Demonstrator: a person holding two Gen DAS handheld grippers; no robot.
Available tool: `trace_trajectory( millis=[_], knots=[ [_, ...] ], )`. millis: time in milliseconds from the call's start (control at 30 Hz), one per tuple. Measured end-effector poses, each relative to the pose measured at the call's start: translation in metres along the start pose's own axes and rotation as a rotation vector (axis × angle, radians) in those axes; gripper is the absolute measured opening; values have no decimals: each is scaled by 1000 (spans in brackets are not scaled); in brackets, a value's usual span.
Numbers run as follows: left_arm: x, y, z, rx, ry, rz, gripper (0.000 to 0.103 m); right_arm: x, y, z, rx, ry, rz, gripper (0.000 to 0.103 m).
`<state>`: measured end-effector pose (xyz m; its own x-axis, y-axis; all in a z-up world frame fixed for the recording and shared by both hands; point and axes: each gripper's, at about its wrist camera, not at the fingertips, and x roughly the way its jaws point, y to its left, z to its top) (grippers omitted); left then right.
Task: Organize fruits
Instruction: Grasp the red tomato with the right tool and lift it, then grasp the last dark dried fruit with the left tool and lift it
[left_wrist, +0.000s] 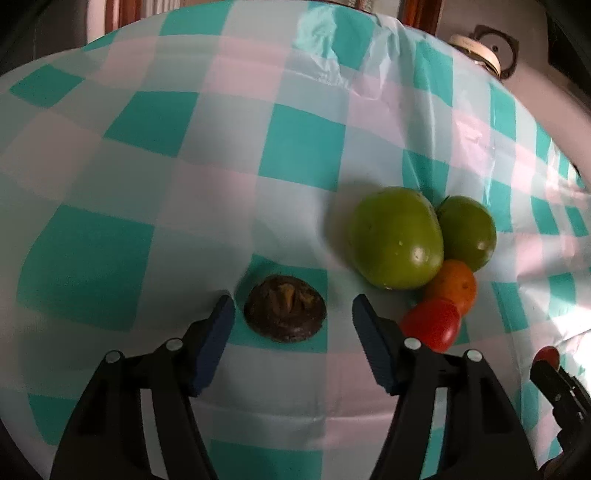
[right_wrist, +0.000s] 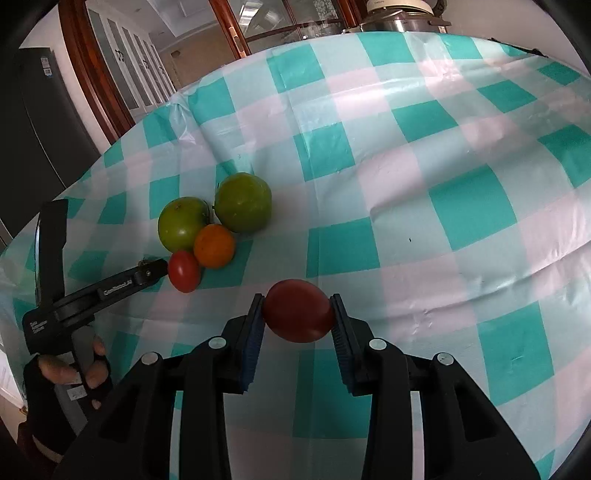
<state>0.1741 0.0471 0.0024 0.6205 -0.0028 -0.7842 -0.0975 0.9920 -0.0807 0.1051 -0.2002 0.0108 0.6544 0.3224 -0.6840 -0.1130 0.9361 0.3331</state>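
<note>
In the left wrist view my left gripper (left_wrist: 291, 310) is open, its blue pads on either side of a dark brown wrinkled fruit (left_wrist: 285, 313) lying on the checked tablecloth (left_wrist: 147, 166). To its right lie two green fruits (left_wrist: 397, 238) (left_wrist: 466, 232), an orange one (left_wrist: 452, 287) and a red tomato (left_wrist: 432, 325), bunched together. In the right wrist view my right gripper (right_wrist: 297, 312) is shut on a dark red tomato (right_wrist: 297, 311), held above the cloth. The same bunch of fruits (right_wrist: 214, 245) lies to its left, with the left gripper (right_wrist: 146, 275) beside the small red one (right_wrist: 184, 271).
The table is covered by a teal, white and pink checked plastic cloth (right_wrist: 443, 166). A metal pot (right_wrist: 399, 16) stands beyond the far edge. Wooden-framed glass doors (right_wrist: 122, 74) stand at the back left. The right gripper's side shows at the left wrist view's right edge (left_wrist: 554, 380).
</note>
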Motion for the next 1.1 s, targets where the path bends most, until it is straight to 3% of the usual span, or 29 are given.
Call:
trace_trajectory(
  millis=[67, 167, 300, 633, 1100],
  knots=[
    [-1, -2, -2, 16, -2, 22, 44, 0, 1, 0, -2, 3, 4, 36],
    [-7, 1, -7, 10, -10, -5, 43, 0, -2, -1, 9, -1, 15, 36],
    [-23, -2, -23, 34, -32, 17, 43, 0, -6, -1, 29, -3, 35, 36],
    [-75, -18, -91, 111, -37, -60, 43, -2, -10, -2, 57, -17, 59, 36],
    [-83, -9, -88, 86, -39, -116, 43, 1, -17, -2, 101, -14, 90, 36]
  ],
)
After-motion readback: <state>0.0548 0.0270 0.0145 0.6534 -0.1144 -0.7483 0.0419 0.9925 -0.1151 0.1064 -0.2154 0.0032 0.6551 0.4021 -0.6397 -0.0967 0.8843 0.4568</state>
